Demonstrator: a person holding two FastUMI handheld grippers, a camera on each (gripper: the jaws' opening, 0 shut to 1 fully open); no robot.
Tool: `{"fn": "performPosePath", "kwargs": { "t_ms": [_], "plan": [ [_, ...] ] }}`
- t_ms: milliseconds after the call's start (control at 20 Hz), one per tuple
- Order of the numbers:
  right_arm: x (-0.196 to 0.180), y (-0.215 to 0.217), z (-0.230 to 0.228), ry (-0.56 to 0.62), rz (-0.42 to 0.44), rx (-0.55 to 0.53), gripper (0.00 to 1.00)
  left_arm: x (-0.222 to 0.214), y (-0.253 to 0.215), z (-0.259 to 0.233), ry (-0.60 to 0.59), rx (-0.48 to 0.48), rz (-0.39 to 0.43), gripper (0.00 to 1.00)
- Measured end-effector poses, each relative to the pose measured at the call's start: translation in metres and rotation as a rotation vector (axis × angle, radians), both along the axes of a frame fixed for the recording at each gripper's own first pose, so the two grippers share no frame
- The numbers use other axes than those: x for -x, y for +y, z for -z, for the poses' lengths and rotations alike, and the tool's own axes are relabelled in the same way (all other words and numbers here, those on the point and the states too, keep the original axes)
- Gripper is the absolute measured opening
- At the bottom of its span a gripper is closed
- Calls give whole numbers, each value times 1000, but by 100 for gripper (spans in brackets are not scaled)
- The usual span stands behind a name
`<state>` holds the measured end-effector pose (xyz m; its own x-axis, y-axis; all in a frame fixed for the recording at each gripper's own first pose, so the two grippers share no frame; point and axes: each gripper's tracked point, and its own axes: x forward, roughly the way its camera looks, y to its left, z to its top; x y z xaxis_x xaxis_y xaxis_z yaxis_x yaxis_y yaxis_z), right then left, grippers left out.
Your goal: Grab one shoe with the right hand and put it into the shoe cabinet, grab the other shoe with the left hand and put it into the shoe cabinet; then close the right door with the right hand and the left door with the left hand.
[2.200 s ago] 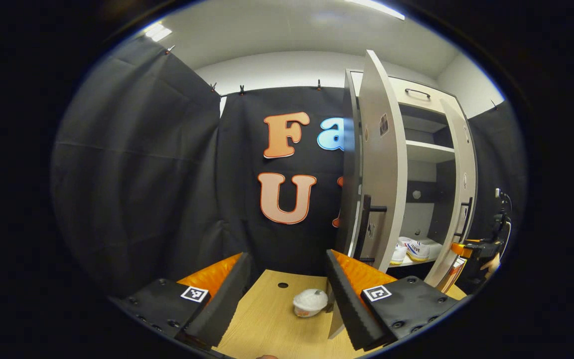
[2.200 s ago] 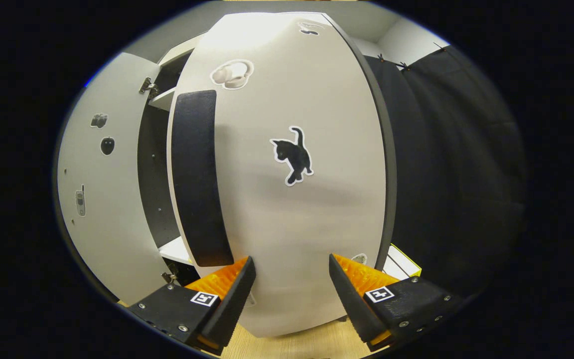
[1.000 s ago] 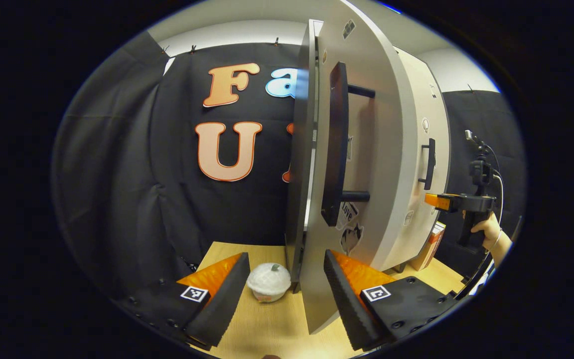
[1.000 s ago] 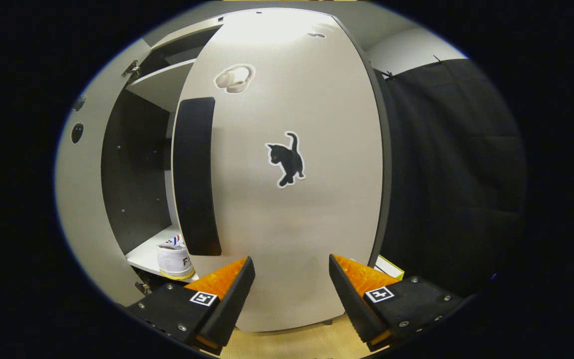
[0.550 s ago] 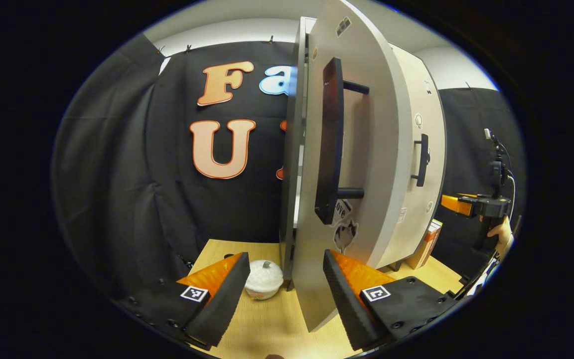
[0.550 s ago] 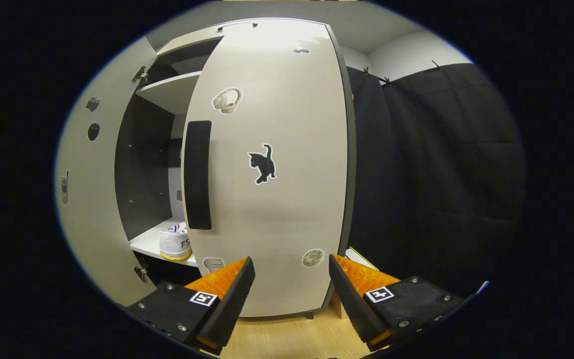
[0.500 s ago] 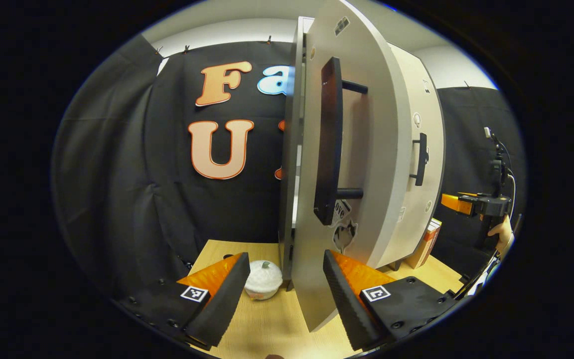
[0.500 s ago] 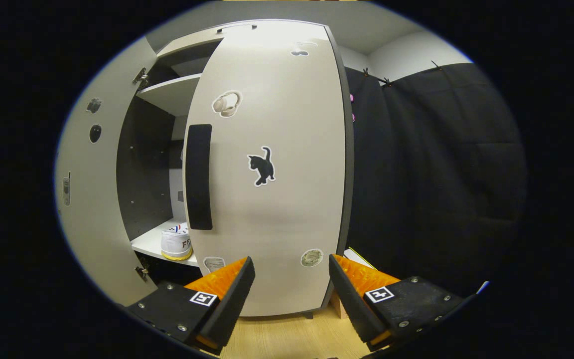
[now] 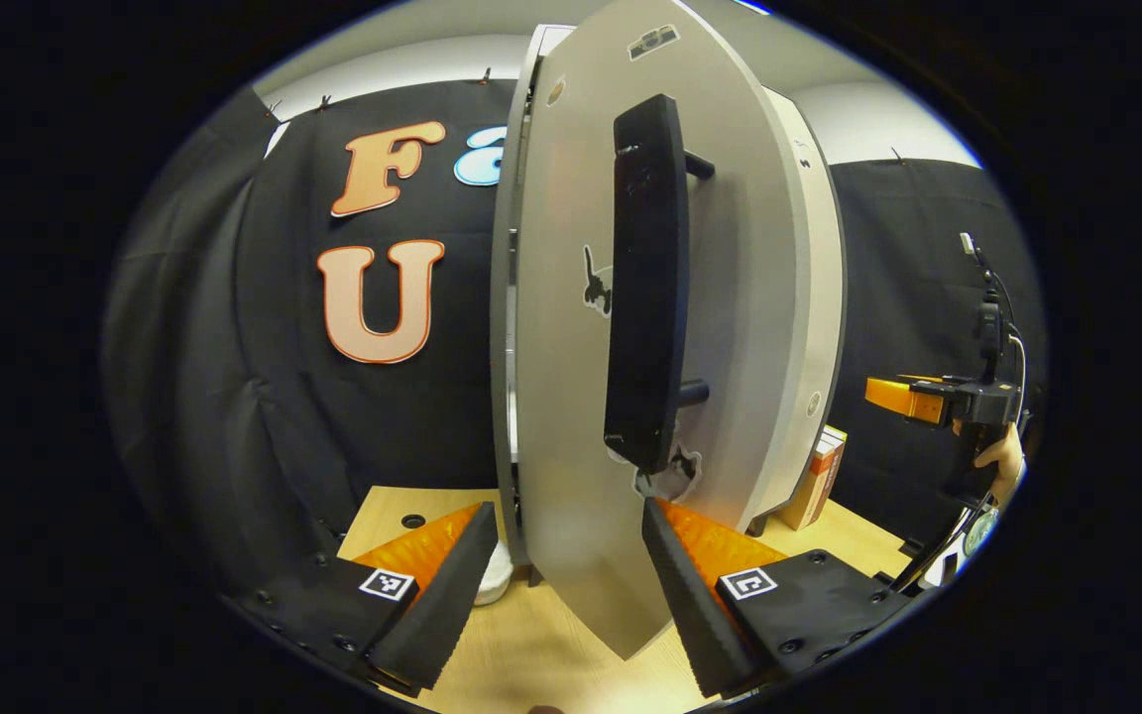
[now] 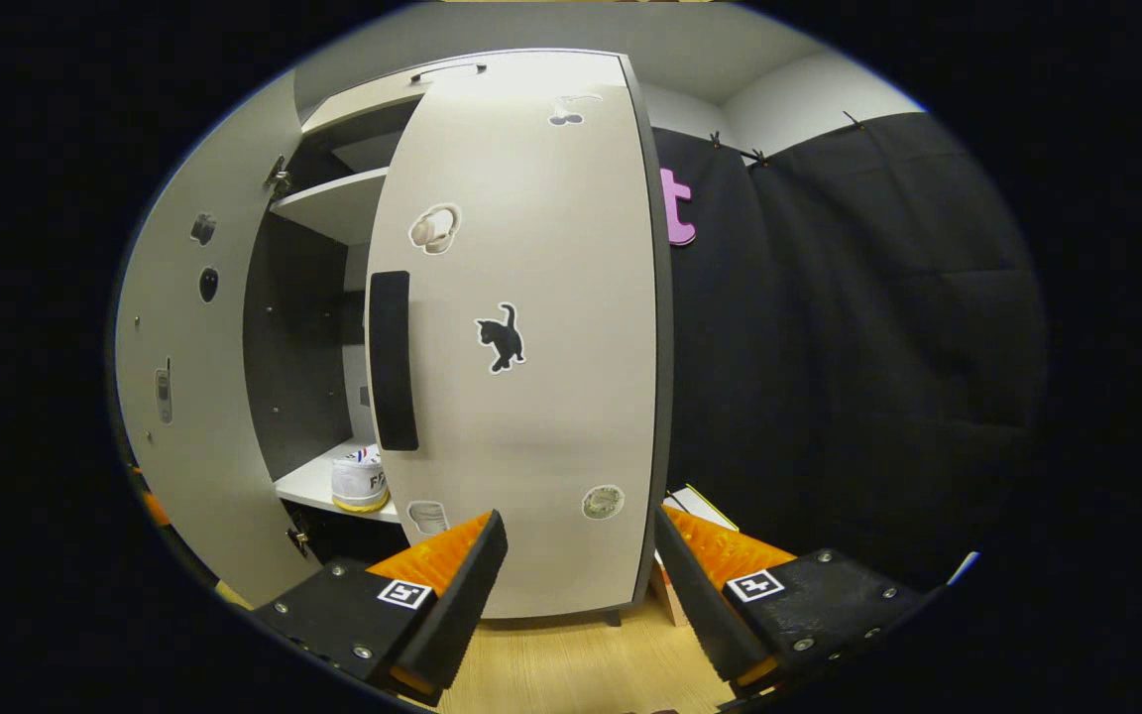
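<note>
The white shoe cabinet's left door [image 9: 561,397] stands close in front of my left gripper [image 9: 566,511], partly open, its black handle [image 9: 645,278] just above. The left gripper is open and the door's lower part shows between its fingers. The right door [image 10: 531,397] with a cat sticker lies against the cabinet, its handle [image 10: 391,362] at its left edge. My right gripper [image 10: 576,526] is open, a short way back from it. A white shoe [image 10: 360,483] sits on the low shelf in the gap beside the left door [image 10: 194,397]. A hand holds the right gripper [image 9: 913,397] far right.
The cabinet stands on a wooden table [image 9: 531,654] with a small hole [image 9: 413,521]. A white round container [image 9: 494,580] sits by the cabinet's left foot, and books [image 9: 814,476] lean at its right side [image 10: 700,508]. Black cloth walls surround the booth.
The left door has swung further toward the cabinet while my left gripper moved in on it. The right gripper has backed away from the right door, which swung flat against the cabinet.
</note>
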<state>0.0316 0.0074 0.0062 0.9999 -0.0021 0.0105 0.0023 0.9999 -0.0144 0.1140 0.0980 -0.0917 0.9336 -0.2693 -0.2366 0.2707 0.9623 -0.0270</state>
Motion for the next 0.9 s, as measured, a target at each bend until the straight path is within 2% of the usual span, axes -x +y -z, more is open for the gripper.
{"fn": "performPosePath", "kwargs": {
  "t_ms": [350, 550, 700, 900],
  "plan": [
    [21, -22, -10, -23, 44, 44, 92, -27, -46, 3, -5, 22, 78, 96],
    [21, -41, -11, -23, 70, 35, 92, -61, -71, 11, -9, 12, 101, 96],
    [21, -53, -8, -16, 91, 37, 92, -92, -91, 19, 7, 1, 106, 97],
    [20, -66, -7, -17, 114, 44, 92, -108, -106, 21, -14, 2, 96, 96]
  ]
}}
